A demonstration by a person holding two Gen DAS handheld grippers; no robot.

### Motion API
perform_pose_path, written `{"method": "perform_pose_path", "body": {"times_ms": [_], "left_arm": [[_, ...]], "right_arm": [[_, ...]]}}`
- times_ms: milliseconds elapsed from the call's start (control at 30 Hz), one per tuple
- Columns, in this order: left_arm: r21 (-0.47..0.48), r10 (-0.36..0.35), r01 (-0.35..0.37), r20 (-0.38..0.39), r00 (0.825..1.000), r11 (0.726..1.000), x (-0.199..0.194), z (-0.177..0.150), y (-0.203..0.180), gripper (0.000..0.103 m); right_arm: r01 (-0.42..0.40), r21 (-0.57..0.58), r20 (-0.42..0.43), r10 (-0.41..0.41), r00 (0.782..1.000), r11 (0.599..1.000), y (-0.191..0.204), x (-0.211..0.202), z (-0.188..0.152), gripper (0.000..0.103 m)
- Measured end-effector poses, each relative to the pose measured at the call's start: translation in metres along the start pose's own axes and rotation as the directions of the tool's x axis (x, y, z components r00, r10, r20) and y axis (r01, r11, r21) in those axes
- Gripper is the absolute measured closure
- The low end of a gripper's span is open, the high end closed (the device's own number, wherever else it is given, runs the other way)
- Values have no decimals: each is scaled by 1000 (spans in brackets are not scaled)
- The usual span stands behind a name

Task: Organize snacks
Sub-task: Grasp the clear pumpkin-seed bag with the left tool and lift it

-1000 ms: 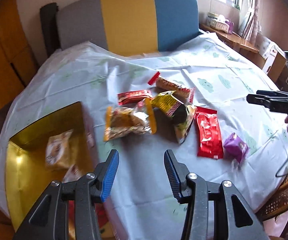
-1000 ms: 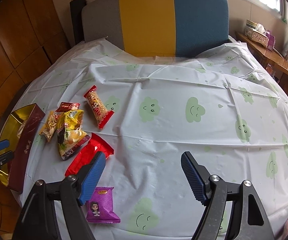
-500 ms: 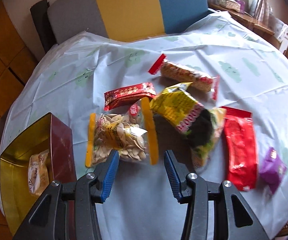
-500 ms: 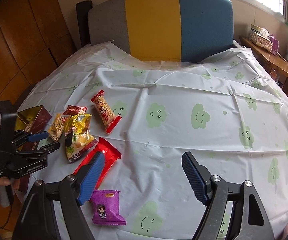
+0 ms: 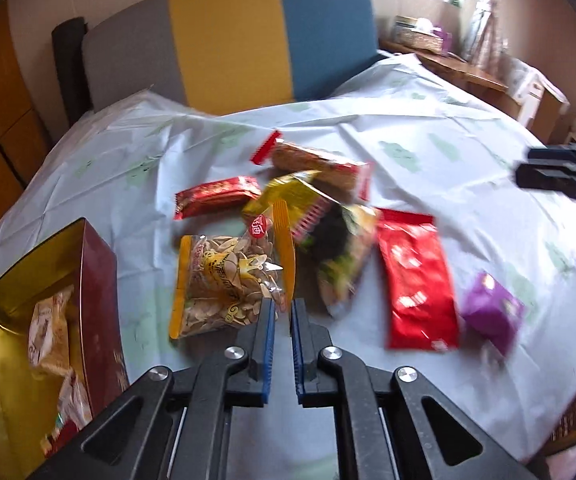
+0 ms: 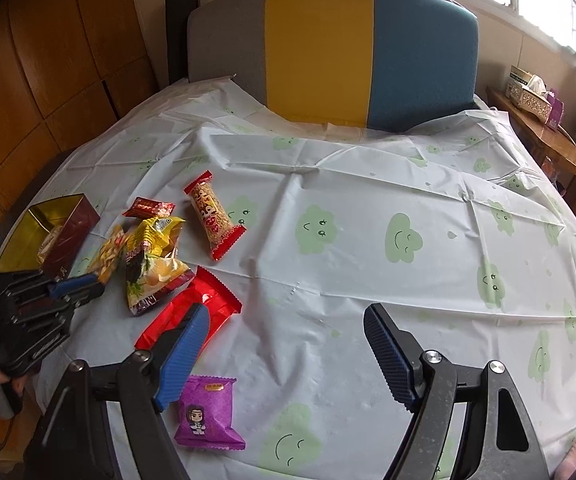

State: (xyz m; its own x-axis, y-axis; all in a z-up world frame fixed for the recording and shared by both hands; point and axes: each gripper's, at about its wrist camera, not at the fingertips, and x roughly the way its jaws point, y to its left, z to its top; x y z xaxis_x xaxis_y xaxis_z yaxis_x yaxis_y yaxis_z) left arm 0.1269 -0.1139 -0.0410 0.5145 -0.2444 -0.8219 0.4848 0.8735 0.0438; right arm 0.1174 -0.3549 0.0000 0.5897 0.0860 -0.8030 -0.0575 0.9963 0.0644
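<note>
Snack packets lie in a heap on the left of the clouded tablecloth (image 6: 367, 240). My left gripper (image 5: 282, 310) is shut on the near right corner of the clear orange-edged seed packet (image 5: 228, 280), whose orange seam runs in between the blue pads. From the right wrist view the left gripper (image 6: 84, 286) sits at the seed packet (image 6: 108, 256). Left of it stands an open gold-lined maroon box (image 5: 96, 280) with a few packets inside. My right gripper (image 6: 286, 312) hovers open over bare cloth, a purple packet (image 6: 208, 412) below its left finger.
Around the seeds lie a yellow chip bag (image 5: 288, 200), a small red packet (image 5: 216, 196), a red-ended cracker packet (image 5: 315, 164) and a long red packet (image 5: 415, 280). A grey, yellow and blue seat back (image 6: 327, 48) stands beyond the table, a wooden sideboard (image 6: 547, 140) at right.
My left gripper came down and forward from near the box to the seed packet, and its jaws went from wide apart to shut. The right gripper stayed put and open.
</note>
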Motion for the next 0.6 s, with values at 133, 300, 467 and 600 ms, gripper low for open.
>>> {"method": "perform_pose_path", "body": {"times_ms": [133,300,467,600], "left_arm": [[42,-73,73,13,997,996,-19,-21,-13,95],[151,-123,119,15,992,981,-34,-47,-34,92],[92,-176,178,-29,984,980,-39,-58,-33,80],[-46,-198,196,-40,979,980,-44,-57,-17,80]], "right_arm": [[6,-7,-9,-6,1000,1000,1,2,-2,23],[10,-21,-31,-11,999,1000,3,7,-4,23],[11,-26,-53,-13,999,1000,4,12,-7,23],[13,-24,-65,-15,998,1000,4,14,-7,23]]}}
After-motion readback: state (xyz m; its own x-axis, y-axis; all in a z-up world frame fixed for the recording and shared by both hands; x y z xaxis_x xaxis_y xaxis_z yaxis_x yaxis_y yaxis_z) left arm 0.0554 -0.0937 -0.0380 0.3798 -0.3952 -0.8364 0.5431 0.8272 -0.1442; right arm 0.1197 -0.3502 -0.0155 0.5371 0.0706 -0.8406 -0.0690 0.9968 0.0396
